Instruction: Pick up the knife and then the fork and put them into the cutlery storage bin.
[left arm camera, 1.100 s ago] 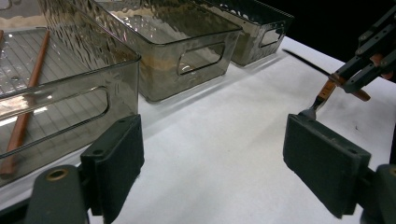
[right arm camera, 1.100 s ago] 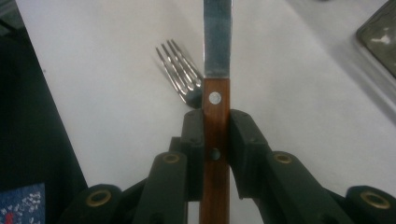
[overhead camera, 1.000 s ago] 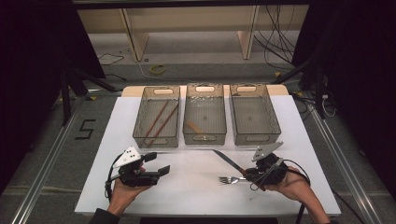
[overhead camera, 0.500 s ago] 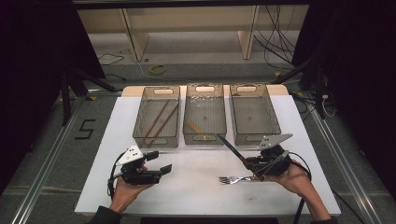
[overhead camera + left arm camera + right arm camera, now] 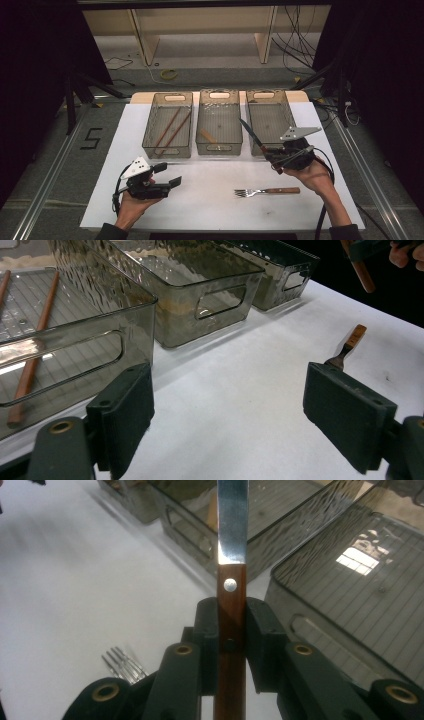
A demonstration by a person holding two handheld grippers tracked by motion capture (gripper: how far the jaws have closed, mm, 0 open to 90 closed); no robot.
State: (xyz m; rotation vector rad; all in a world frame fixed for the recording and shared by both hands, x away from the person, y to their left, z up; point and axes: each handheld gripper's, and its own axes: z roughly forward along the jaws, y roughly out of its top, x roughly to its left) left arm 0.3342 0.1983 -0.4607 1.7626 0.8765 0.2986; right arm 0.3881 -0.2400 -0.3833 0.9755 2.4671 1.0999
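Step in hand: sorting cutlery into bins. The right claw [image 5: 274, 156] is clamped on the wooden handle of a knife [image 5: 251, 135], held above the table; the blade points up and away from the claw, over the gap between the middle bin [image 5: 218, 125] and the right bin [image 5: 270, 120]. The left claw [image 5: 167, 182] stands wide open, holds nothing, and hovers low over the mat in front of the left bin [image 5: 167, 131].

Next move, as I judge it: carry the knife forward over a bin, tip the blade down inside the walls, then release. The fork [image 5: 267, 191] lies on the mat just behind the right claw, apart from it, and likely follows.

The right gripper view shows the grip itself: jaws pressed on both sides of the handle below its rivet. The left gripper view shows two sticks [image 5: 30, 365] in the left bin and the fork's handle beyond its right jaw. The high view alone shows all three bins in a row.
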